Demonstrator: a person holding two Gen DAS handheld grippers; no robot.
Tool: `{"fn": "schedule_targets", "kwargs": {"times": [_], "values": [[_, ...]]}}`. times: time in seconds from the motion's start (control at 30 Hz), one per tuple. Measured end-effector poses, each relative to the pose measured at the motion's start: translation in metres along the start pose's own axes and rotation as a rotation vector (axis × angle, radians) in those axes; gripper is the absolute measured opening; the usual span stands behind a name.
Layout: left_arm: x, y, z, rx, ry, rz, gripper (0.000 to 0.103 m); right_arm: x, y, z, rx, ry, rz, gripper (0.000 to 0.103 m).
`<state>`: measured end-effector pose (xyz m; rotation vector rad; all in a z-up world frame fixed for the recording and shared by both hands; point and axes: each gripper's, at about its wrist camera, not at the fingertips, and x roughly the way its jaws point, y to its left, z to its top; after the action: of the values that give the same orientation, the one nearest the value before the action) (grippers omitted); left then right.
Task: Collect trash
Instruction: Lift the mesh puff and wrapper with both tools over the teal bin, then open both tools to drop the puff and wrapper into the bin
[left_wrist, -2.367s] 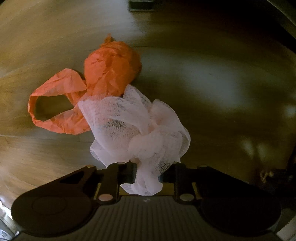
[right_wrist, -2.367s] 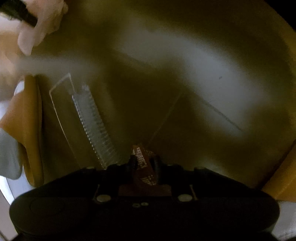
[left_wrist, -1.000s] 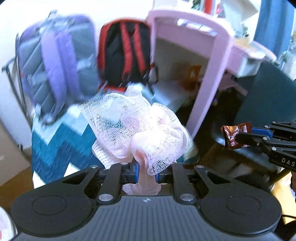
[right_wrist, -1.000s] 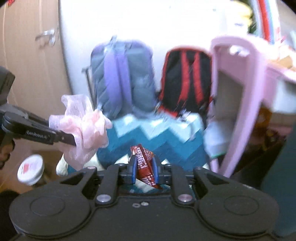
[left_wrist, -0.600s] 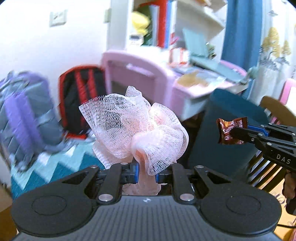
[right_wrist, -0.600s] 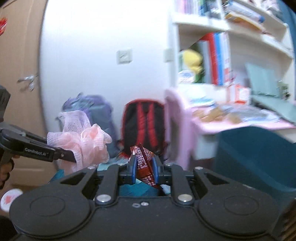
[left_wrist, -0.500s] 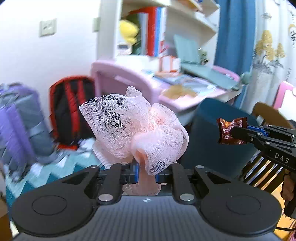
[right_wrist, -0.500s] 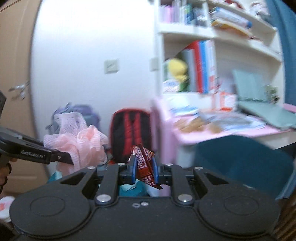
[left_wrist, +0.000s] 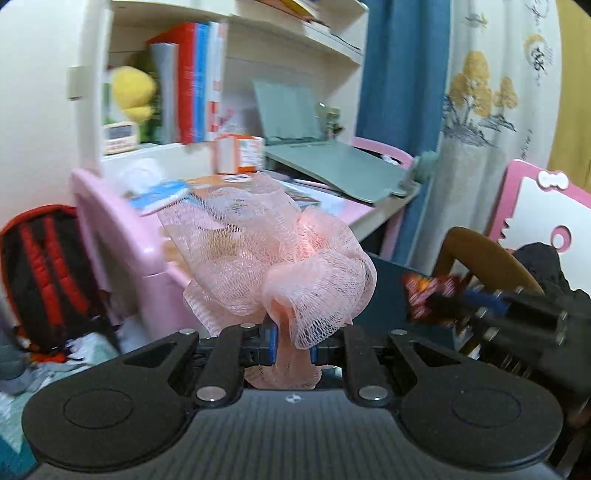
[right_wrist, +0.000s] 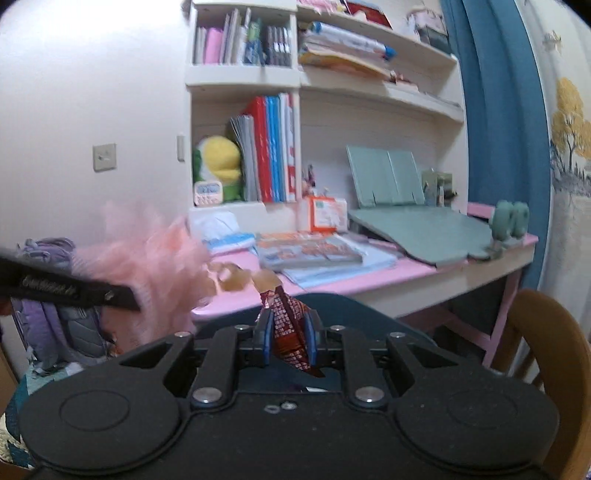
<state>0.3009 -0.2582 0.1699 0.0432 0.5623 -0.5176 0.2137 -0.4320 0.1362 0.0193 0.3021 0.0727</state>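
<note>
My left gripper (left_wrist: 292, 341) is shut on a pink mesh puff (left_wrist: 273, 266), which billows up in front of the left wrist view. My right gripper (right_wrist: 289, 332) is shut on a crumpled red-brown snack wrapper (right_wrist: 288, 325). In the left wrist view the right gripper (left_wrist: 436, 302) comes in from the right with the wrapper (left_wrist: 424, 297) at its tip. In the right wrist view the left gripper (right_wrist: 129, 297) reaches in from the left, the blurred pink puff (right_wrist: 159, 258) at its tip. A dark teal bin (right_wrist: 332, 306) stands just beyond both grippers, below them.
A pink desk (right_wrist: 388, 277) with books, papers and a green stand runs behind the bin under white bookshelves (right_wrist: 295, 85). A wooden chair (right_wrist: 546, 354) is at the right, a blue curtain (right_wrist: 498, 110) behind it. Backpacks, red-black (left_wrist: 40, 273) and purple (right_wrist: 51, 306), sit at the left.
Both grippers have risen from the floor and swung right, from the backpacks and rug towards the desk and the teal bin. Each still holds its item.
</note>
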Motion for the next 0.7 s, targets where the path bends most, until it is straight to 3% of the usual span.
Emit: {"fn": "schedule_targets", "kwargs": {"times": [0.27, 0.5, 0.7], "values": [[0.063, -0.036, 0.018, 0.022, 0.069, -0.080, 0.015, 0.027, -0.013, -0.019, 0.011, 0.092, -0.034, 0.018], [0.113, -0.043, -0.002, 0.028, 0.204, -0.076, 0.015, 0.041, -0.010, -0.029, -0.012, 0.154, -0.062, 0.020], [0.126, -0.039, -0.012, 0.018, 0.247, -0.069, 0.017, 0.049, -0.015, -0.034, 0.034, 0.201, -0.052, 0.024]]}}
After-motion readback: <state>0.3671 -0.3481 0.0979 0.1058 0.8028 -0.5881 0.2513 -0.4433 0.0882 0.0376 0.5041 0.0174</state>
